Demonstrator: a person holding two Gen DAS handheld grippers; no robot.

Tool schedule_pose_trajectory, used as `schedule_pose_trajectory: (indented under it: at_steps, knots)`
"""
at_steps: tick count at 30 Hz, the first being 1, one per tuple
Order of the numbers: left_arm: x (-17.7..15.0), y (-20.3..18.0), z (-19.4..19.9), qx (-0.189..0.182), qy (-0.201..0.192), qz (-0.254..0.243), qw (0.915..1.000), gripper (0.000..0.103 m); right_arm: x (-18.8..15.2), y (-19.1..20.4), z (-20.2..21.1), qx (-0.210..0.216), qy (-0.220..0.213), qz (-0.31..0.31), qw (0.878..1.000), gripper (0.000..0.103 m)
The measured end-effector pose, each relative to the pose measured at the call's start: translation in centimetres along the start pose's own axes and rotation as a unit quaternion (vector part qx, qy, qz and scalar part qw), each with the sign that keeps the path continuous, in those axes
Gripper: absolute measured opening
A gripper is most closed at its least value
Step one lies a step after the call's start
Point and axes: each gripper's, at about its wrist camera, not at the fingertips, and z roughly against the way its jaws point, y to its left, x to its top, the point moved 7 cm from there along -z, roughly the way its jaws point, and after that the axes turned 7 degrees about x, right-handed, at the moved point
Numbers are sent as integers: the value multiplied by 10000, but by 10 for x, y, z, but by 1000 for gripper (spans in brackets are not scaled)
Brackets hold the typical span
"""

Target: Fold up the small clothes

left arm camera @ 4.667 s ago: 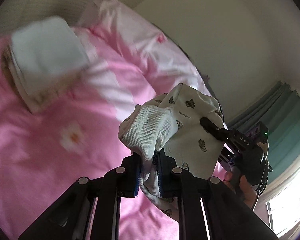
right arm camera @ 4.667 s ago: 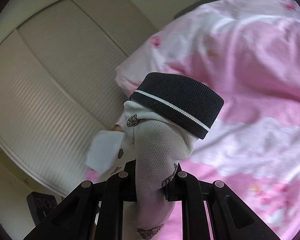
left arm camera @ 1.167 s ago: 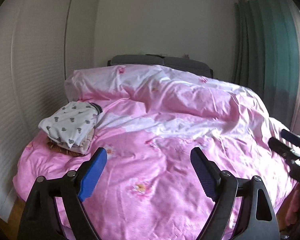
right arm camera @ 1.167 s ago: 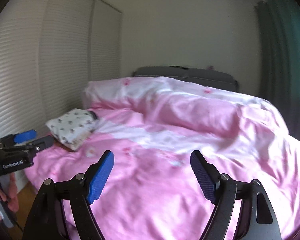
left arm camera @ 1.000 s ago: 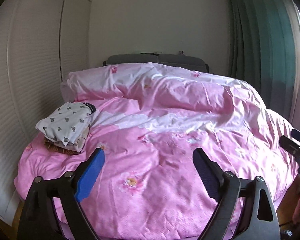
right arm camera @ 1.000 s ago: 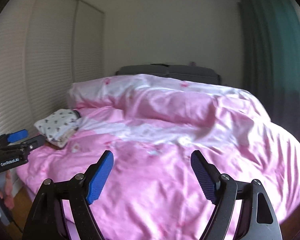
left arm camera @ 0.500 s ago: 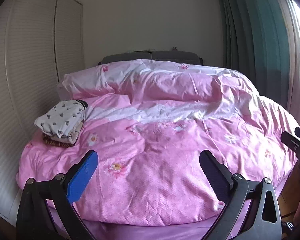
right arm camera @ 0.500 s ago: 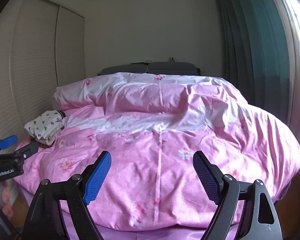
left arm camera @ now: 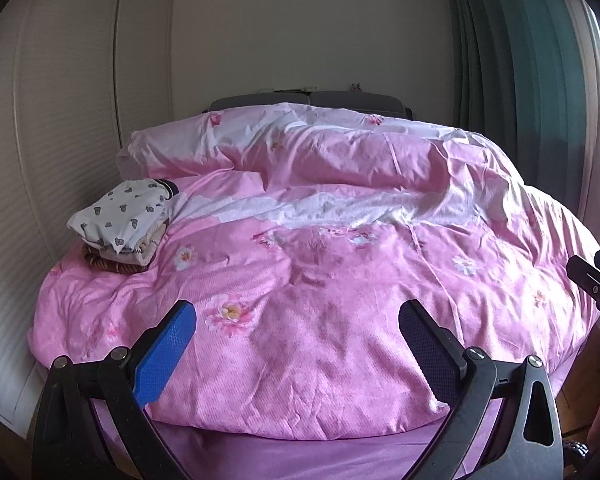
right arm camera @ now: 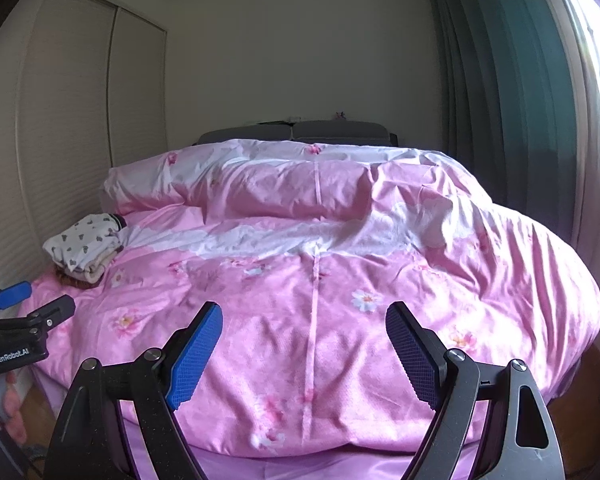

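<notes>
A folded white garment with dark prints and a dark cuff (left arm camera: 124, 212) lies on top of a small stack of folded clothes at the far left of the pink bed; it also shows in the right wrist view (right arm camera: 85, 244). My left gripper (left arm camera: 298, 336) is open and empty, back from the foot of the bed. My right gripper (right arm camera: 304, 340) is open and empty, also back from the foot. The left gripper also shows at the left edge of the right wrist view (right arm camera: 32, 300). The right gripper's fingers (left arm camera: 592, 276) show at the right edge of the left wrist view.
The pink flowered duvet (left arm camera: 340, 280) covers the whole bed, rumpled toward the grey headboard (left arm camera: 308, 100). Closet doors (left arm camera: 60, 140) line the left wall close to the bed. Green curtains (left arm camera: 520, 80) and a window are on the right. Wooden floor shows at the lower corners.
Earlier both grippers were shut on the printed garment. It now lies on the stack. Both grippers are open and have drawn back from the bed, so more of it shows.
</notes>
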Motion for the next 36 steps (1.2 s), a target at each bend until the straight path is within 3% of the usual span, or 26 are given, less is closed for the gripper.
schedule_pose_trajectory:
  at_steps: [36]
  knots:
    - [2,2,3,-82,-24,9,10000,103,-1,7,-4,140,20,108,9998,85]
